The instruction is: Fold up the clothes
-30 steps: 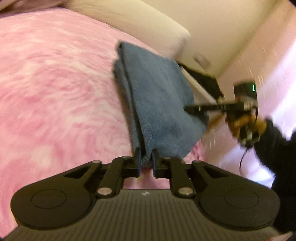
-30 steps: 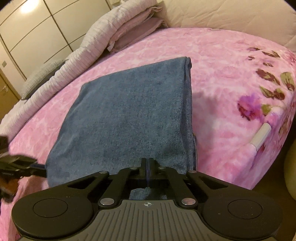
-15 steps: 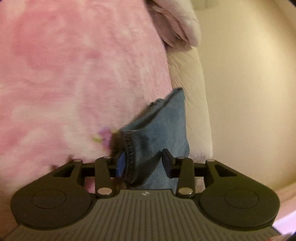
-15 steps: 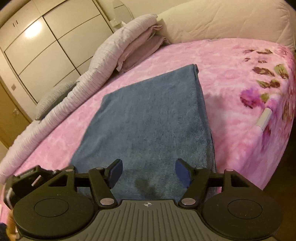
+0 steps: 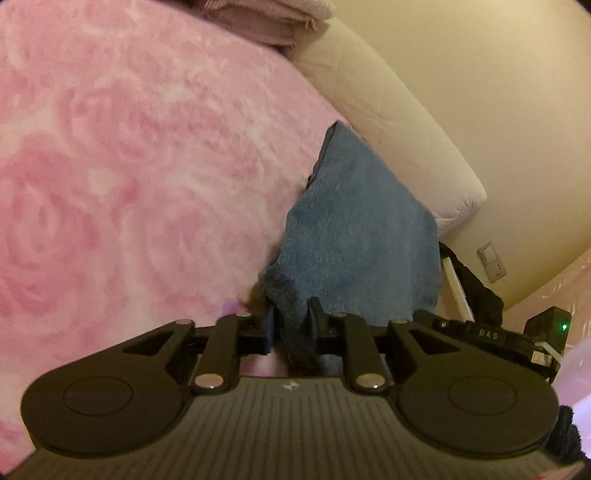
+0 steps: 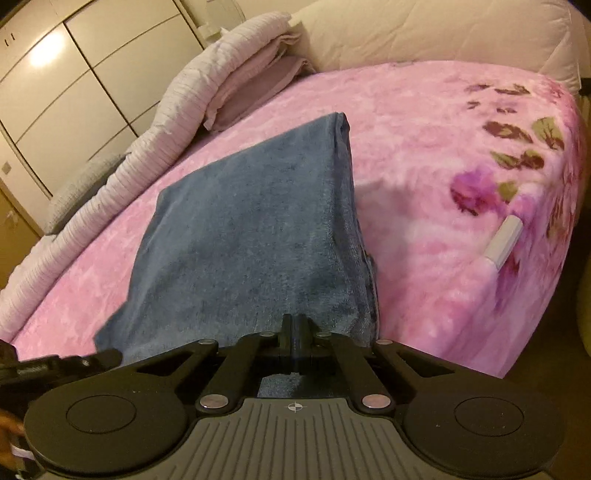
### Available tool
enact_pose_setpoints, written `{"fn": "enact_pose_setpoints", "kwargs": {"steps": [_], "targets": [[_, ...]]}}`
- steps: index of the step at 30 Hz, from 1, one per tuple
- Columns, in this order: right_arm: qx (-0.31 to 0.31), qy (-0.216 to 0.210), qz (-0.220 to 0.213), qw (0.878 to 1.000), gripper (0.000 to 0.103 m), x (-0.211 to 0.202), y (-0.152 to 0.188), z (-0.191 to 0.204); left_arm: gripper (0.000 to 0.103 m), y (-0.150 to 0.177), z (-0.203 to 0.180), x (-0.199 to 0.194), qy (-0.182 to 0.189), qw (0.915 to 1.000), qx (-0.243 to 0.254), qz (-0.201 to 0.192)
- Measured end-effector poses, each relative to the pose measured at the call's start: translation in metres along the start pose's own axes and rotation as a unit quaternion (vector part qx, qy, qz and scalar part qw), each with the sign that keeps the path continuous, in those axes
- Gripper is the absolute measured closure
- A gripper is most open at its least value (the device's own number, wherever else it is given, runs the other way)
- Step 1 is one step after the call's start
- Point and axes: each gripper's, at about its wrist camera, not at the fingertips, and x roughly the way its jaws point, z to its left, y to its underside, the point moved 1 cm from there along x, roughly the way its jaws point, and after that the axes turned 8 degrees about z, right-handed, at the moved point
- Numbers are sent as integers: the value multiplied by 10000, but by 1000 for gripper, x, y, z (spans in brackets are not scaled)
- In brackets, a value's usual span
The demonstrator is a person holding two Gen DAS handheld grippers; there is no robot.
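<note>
A folded blue towel (image 6: pixel 255 225) lies on the pink floral blanket (image 6: pixel 424 155) near the bed's front edge. It also shows in the left wrist view (image 5: pixel 362 229). My left gripper (image 5: pixel 290 325) is shut on the towel's near left corner, with a bunch of cloth between the pads. My right gripper (image 6: pixel 295 328) is shut on the towel's near edge close to its right corner. The left gripper's body shows at the left edge of the right wrist view (image 6: pixel 55 365). The right gripper shows at the right of the left wrist view (image 5: pixel 491 336).
Folded pale lilac bedding (image 6: pixel 229 85) lies at the far side of the bed, with a cream headboard cushion (image 6: pixel 424 33) behind. White wardrobe doors (image 6: pixel 74 81) stand at the left. A white tube (image 6: pixel 504 242) lies on the blanket at the right edge.
Half a second ago both grippers stood open at the towel's near edge. Both have now shut on the towel again. The left wrist view has swung, bringing the right gripper back into sight.
</note>
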Motion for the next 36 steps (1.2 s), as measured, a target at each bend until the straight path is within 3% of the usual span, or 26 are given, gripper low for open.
{"fn": "enact_pose_setpoints", "kwargs": {"steps": [2, 5, 6, 7, 9, 13, 16, 20, 23, 24, 25, 26, 27, 28, 33, 36], "targets": [[124, -86, -45, 9999, 101, -7, 1, -2, 81, -4, -2, -16, -69, 9997, -71, -201], [120, -79, -140, 9998, 91, -22, -1, 1, 83, -16, -6, -39, -200, 9978, -165, -612], [47, -63, -226, 9997, 74, -27, -5, 4, 81, -21, -8, -47, -243, 9967, -196, -749], [-10, -60, -335, 9994, 49, -32, -8, 5, 78, -25, -9, -55, -287, 9954, -227, -885], [-103, 2, -526, 9986, 30, -36, -22, 5, 73, -41, -26, -43, -176, 9971, 97, -740], [-227, 286, -717, 9968, 30, -31, -58, 0, 72, -82, -46, 5, -129, 9984, 383, -405], [59, 92, -889, 9960, 31, -25, -86, -16, 72, -104, -42, 30, -26, 9996, 19, -294], [379, -192, -887, 9951, 50, -10, -113, -37, 73, -131, -35, 55, 182, 9992, -320, -174], [289, -225, -963, 9947, 52, -5, -113, -40, 74, -137, -34, 67, 161, 9991, -372, -78], [259, -236, -989, 9945, 65, -4, -113, -41, 74, -138, -34, 70, 246, 9989, -394, -74], [229, -246, -1014, 9943, 87, -2, -113, -42, 75, -139, -34, 73, 338, 9985, -416, -72], [199, -257, -1039, 9941, 89, -1, -112, -43, 78, -140, -35, 75, 474, 9979, -427, -93], [169, -268, -1064, 9938, 95, 0, -112, -44, 94, -142, -36, 78, 572, 9975, -407, -95], [139, -279, -1089, 9936, 96, 2, -112, -45, 100, -144, -37, 82, 663, 9970, -382, -94], [-11, -333, -1215, 9920, 97, 9, -111, -51, 102, -152, -56, 80, 772, 9950, 460, -438], [190, -124, -914, 9956, 98, 38, -108, -68, 101, -150, -67, 103, 78, 9925, 1176, -337]]}}
